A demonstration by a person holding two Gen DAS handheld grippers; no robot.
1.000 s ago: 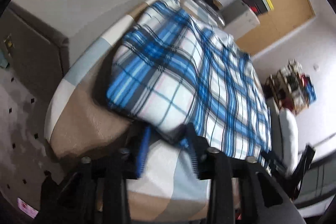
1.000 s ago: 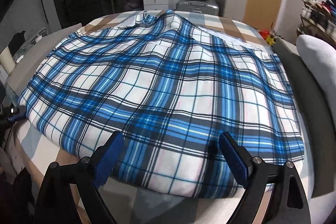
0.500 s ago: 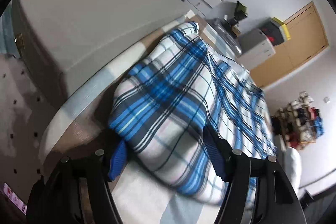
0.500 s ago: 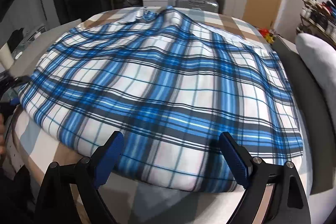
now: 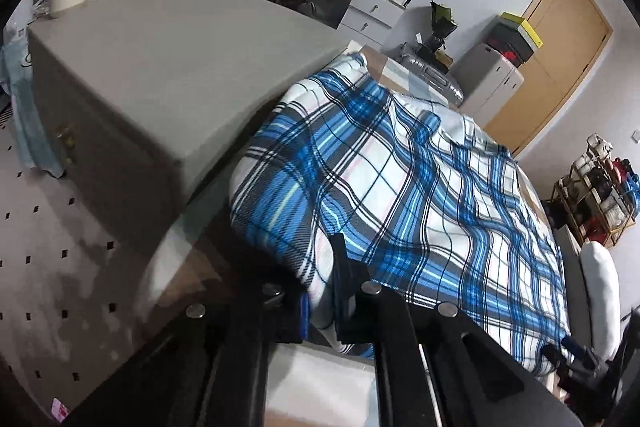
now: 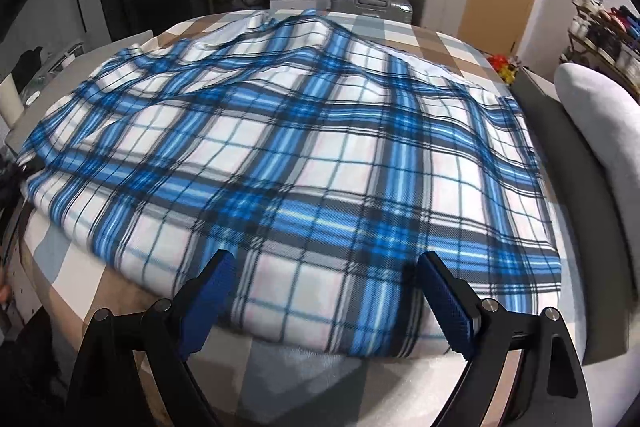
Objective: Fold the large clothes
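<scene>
Left gripper [image 5: 325, 301] just pinched closed on the plaid garment's [image 6: 304, 155] near-left corner, garment spread across the checked bed [image 6: 452, 43], right gripper [image 6: 326, 301] jaws wide apart over its near edge, holding nothing, no legible writing.

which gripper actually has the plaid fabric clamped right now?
The left gripper: its jaws have just closed on a corner of the plaid fabric. The right gripper stands wide open, the fabric's near edge between its fingers, unpinched.
</scene>
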